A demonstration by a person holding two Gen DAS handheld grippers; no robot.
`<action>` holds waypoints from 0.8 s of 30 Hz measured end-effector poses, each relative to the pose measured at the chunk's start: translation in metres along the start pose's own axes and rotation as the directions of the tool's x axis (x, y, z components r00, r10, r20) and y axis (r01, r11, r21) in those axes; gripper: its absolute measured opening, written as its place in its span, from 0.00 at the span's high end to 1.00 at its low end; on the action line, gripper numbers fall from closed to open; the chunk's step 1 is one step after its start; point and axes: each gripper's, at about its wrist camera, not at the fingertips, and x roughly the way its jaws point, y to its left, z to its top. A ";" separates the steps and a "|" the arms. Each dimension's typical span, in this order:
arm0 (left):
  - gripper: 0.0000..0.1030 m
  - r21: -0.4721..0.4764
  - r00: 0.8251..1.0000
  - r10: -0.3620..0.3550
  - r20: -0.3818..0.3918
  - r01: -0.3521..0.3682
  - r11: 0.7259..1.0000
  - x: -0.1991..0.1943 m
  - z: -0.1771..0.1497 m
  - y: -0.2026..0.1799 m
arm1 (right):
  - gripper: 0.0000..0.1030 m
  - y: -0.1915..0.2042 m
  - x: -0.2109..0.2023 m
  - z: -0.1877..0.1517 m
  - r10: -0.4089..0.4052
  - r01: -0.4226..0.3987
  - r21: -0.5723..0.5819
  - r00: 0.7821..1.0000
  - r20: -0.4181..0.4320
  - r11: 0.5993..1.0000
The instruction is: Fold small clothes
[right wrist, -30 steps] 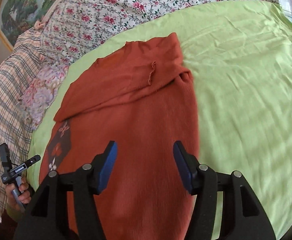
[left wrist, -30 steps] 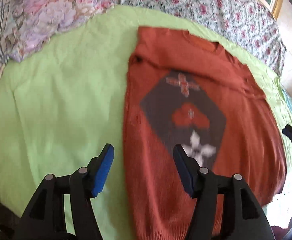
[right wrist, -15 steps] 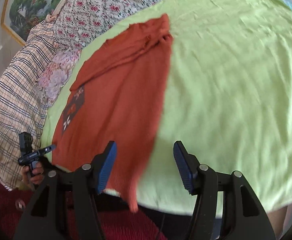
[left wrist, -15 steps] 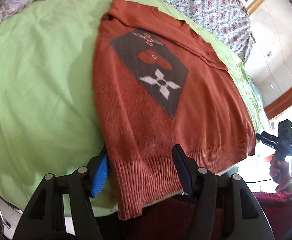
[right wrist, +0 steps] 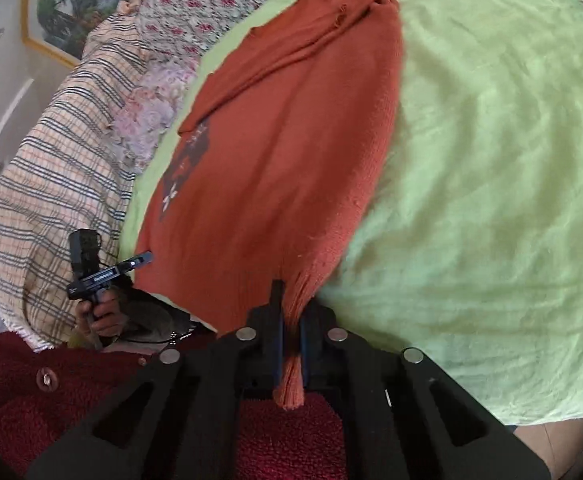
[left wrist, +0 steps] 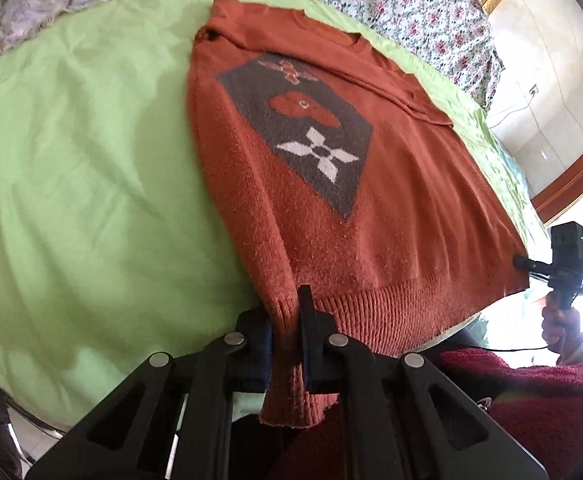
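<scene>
A rust-orange knitted sweater [left wrist: 371,220] with a grey diamond motif lies flat on a light green sheet [left wrist: 91,160], its ribbed hem at the near edge of the bed. My left gripper [left wrist: 287,310] is at the hem's left corner, its jaws closing with the ribbed fabric pinched between the pads. In the right wrist view my right gripper [right wrist: 289,314] is shut on the hem's other corner of the sweater [right wrist: 283,152]. Each gripper also shows in the other's view: the right gripper [left wrist: 521,261] and the left gripper [right wrist: 143,257], each held by a hand.
The green sheet [right wrist: 491,160] spreads wide on both sides of the sweater. Floral bedding [left wrist: 391,4] and a plaid blanket [right wrist: 51,168] lie at the far side and left. A framed picture [right wrist: 63,0] hangs behind. The person's dark red fleece [right wrist: 31,380] fills the near edge.
Both grippers came back and down from over the sweater to its hem at the bed's edge, then went from open to shut on the ribbed corners.
</scene>
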 end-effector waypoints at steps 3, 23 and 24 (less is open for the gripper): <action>0.85 -0.061 0.998 -0.039 -0.040 0.036 0.997 0.005 -0.001 0.013 | 0.94 -0.004 -0.018 0.000 0.023 -0.024 0.003 0.998 0.050 1.000; 0.93 -0.111 0.937 -0.106 0.334 0.151 0.982 -0.061 0.042 0.003 | 0.94 0.010 -0.049 0.031 0.177 -0.179 -0.018 0.944 0.279 0.984; 0.93 -0.101 0.932 -0.109 0.345 0.152 0.983 -0.061 0.052 0.002 | 0.94 0.012 -0.050 0.037 0.188 -0.187 -0.031 0.938 0.290 0.982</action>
